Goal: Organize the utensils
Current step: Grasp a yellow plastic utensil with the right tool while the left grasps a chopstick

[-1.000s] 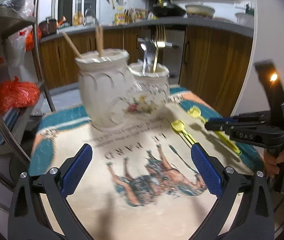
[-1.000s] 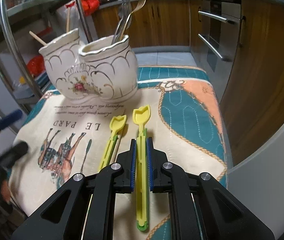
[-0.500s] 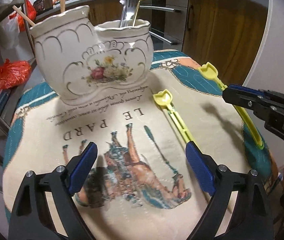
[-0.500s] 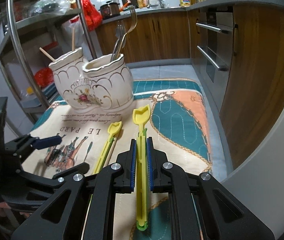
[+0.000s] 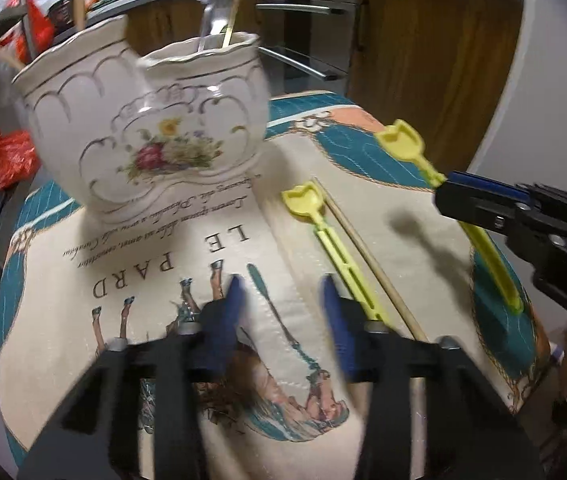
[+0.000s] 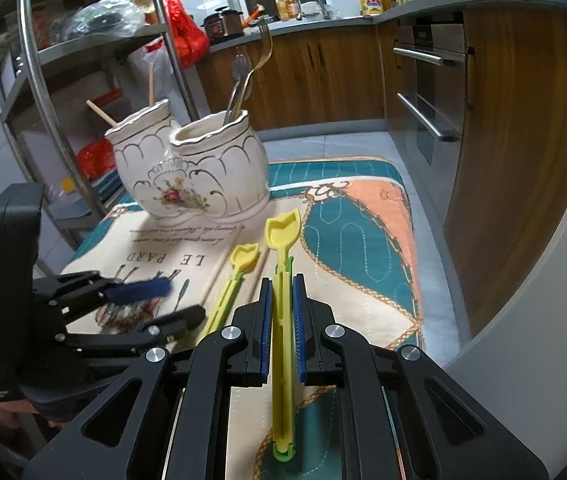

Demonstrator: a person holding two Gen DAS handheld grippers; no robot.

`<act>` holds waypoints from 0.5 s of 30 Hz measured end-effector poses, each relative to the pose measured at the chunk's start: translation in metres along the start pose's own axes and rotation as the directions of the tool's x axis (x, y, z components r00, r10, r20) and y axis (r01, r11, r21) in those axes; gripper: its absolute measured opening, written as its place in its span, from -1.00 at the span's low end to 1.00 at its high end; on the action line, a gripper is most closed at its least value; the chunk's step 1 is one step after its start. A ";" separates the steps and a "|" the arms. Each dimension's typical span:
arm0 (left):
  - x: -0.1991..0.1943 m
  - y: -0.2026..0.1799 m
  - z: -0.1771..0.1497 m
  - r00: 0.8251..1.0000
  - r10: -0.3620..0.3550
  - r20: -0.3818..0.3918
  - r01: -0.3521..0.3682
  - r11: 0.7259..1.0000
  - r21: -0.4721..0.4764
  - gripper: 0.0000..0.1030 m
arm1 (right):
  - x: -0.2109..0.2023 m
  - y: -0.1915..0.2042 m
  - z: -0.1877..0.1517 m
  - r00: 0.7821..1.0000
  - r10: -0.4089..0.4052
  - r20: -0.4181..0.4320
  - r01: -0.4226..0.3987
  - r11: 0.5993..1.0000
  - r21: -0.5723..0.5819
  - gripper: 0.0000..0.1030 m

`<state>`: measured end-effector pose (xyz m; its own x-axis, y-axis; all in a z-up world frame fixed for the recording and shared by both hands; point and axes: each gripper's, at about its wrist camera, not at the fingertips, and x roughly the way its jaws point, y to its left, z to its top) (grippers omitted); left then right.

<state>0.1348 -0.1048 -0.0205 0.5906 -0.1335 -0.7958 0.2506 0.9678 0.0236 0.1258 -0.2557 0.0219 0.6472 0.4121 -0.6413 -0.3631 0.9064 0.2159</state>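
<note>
A white floral double-pot holder (image 5: 143, 136) (image 6: 195, 172) stands at the back of the printed cloth, with forks in its right pot and chopsticks in its left. My right gripper (image 6: 282, 300) is shut on a yellow plastic utensil (image 6: 281, 264) and holds it above the cloth; it also shows in the left wrist view (image 5: 455, 196). A second yellow utensil (image 5: 331, 240) (image 6: 235, 276) lies on the cloth beside a wooden chopstick (image 5: 367, 256). My left gripper (image 5: 279, 308) hovers low just left of them, jaws partly closed and empty, blurred by motion.
The printed cloth (image 5: 123, 272) covers a small table. A metal rack (image 6: 43, 80) with red bags stands to the left. Wooden cabinets and an oven (image 6: 435, 92) lie behind and right. The table edge drops off on the right.
My left gripper has moved forward and right toward the lying yellow utensil, and its jaws have narrowed a lot. My right gripper has risen, lifting its yellow utensil.
</note>
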 end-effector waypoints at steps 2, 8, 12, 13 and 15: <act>-0.001 0.000 0.001 1.000 -0.016 -0.011 0.017 1.000 0.017 -0.83 | 0.001 0.001 0.000 1.000 0.002 -0.003 -0.002 1.000 -0.002 -0.79; -0.011 0.016 -0.008 0.999 -0.038 -0.039 0.040 0.998 0.054 -0.88 | 0.008 0.001 -0.003 0.999 -0.005 -0.040 0.004 1.000 -0.009 -0.79; -0.021 0.031 -0.017 0.997 -0.048 -0.065 0.054 0.995 0.087 -0.88 | 0.019 -0.004 -0.008 0.995 -0.010 -0.104 0.009 1.000 -0.010 -0.79; -0.024 0.036 -0.020 0.996 -0.046 -0.073 0.053 0.994 0.097 -0.88 | 0.021 -0.004 -0.009 0.993 -0.010 -0.115 0.009 1.000 -0.011 -0.79; -0.030 0.044 -0.026 0.995 -0.049 -0.083 0.058 0.992 0.110 -0.88 | 0.024 -0.006 -0.012 0.991 -0.007 -0.132 0.006 1.000 -0.010 -0.79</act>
<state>0.1082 -0.0531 -0.0109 0.5121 -0.1631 -0.8433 0.3672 0.9291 0.0432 0.1354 -0.2524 -0.0031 0.5556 0.3897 -0.7345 -0.3661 0.9078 0.2047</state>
